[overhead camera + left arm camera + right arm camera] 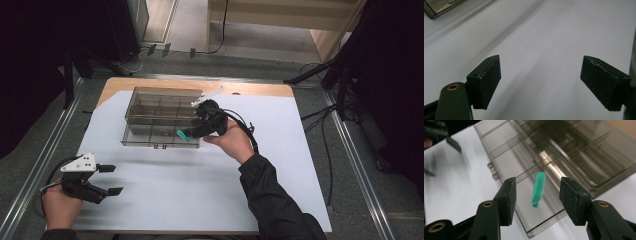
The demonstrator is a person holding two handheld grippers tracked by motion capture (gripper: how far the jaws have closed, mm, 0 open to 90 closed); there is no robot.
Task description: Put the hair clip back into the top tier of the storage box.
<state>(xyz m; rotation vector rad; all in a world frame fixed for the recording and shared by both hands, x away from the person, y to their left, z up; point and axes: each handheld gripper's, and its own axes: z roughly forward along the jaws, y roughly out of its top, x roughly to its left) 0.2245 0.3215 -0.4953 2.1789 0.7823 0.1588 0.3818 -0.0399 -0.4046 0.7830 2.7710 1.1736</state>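
The fingers [507, 202] of the right gripper [537, 203] stood spread, pads parted, pinching nothing. A small green plastic piece [538, 188], rounded at one end and notched at the other, showed between the pads without touching either one. Whether it rested on the organizer box or hung just above it could not be told from the right gripper view.

The green plastic piece [183, 135] was located at the near right corner of the organizer box [160, 117], a clear smoke-tinted case with a grid of compartments. In the high view the piece sat at the tip of the right gripper [192, 131], over the near edge of the box. The lid of the box appeared shut, with two small latches on its near wall.

The right hand [232, 140] held its gripper at the right side of the box, angled toward that corner. A cable ran from the gripper past the hand.

The left gripper [111, 180] was well apart from the box, toward the near left of it, held in the left hand [60, 205]. Its fingers [486, 81] were spread wide with only the white sheet [549, 37] between them. The box stood on this white sheet, which covered a wooden table [165, 83].
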